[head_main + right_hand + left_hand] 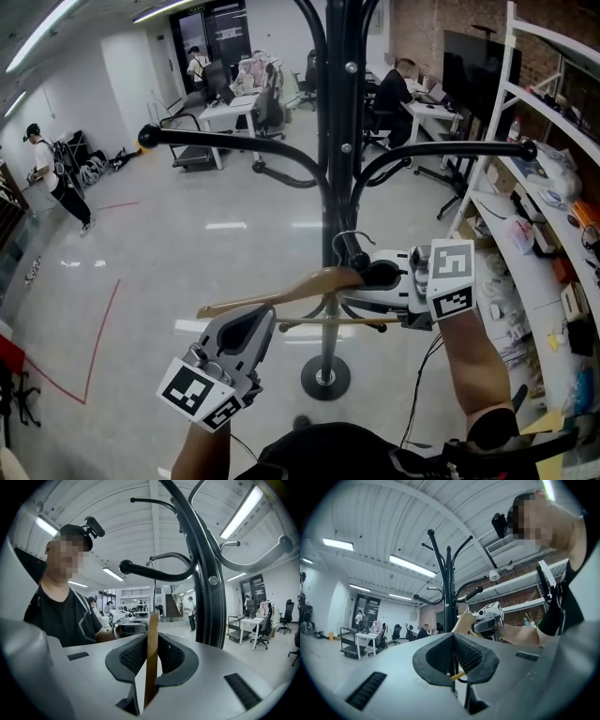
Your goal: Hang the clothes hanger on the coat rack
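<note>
Right gripper clamps hanger at its neck, left gripper nips the lower bar's end; hanger crosswise, hook beside coat rack pole, below its arms.

no legible text or signs

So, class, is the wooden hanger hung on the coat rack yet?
Not hung. The right gripper is shut on the wooden hanger, whose hook sits beside the pole of the coat rack, over no arm.
</note>
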Action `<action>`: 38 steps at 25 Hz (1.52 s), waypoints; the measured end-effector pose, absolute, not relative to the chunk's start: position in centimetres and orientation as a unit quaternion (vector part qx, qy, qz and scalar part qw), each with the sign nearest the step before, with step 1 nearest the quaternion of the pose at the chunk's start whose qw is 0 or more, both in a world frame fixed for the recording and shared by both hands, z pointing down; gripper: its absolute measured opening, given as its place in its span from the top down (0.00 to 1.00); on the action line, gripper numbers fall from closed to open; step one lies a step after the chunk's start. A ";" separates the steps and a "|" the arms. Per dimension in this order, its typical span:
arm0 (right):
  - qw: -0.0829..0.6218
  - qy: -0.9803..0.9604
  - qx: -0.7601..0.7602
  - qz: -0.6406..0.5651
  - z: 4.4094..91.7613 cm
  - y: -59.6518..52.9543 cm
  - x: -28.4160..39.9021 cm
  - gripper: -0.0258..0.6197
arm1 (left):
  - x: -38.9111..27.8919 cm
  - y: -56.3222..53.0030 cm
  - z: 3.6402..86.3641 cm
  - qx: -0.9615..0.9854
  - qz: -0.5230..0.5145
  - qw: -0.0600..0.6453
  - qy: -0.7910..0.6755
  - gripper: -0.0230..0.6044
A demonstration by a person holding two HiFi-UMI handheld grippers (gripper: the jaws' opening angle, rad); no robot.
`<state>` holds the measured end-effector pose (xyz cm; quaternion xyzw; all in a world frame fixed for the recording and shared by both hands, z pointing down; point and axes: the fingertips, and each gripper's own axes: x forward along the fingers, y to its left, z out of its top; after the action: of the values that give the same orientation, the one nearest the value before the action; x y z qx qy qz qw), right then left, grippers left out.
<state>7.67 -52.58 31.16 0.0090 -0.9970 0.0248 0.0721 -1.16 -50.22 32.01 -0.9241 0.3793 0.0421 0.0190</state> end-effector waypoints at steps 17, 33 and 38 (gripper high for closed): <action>0.070 -0.996 -0.041 0.030 32.9 -55.4 7.6 0.88 | -0.4 -51.5 33.2 -0.928 0.022 0.013 0.372 0.96; 0.060 -0.998 -0.036 -0.007 32.2 -55.3 8.7 0.87 | -0.8 -51.0 33.8 -0.924 0.029 -0.001 0.380 0.96; 0.053 -0.998 -0.020 -0.020 31.4 -55.4 10.0 0.86 | -0.8 -50.9 33.8 -0.924 0.033 -0.004 0.381 0.96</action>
<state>10.00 -55.35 31.43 -0.0204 -0.9982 -0.0200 0.0528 -0.82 -50.90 33.79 -0.9241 0.3807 0.0326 -0.0038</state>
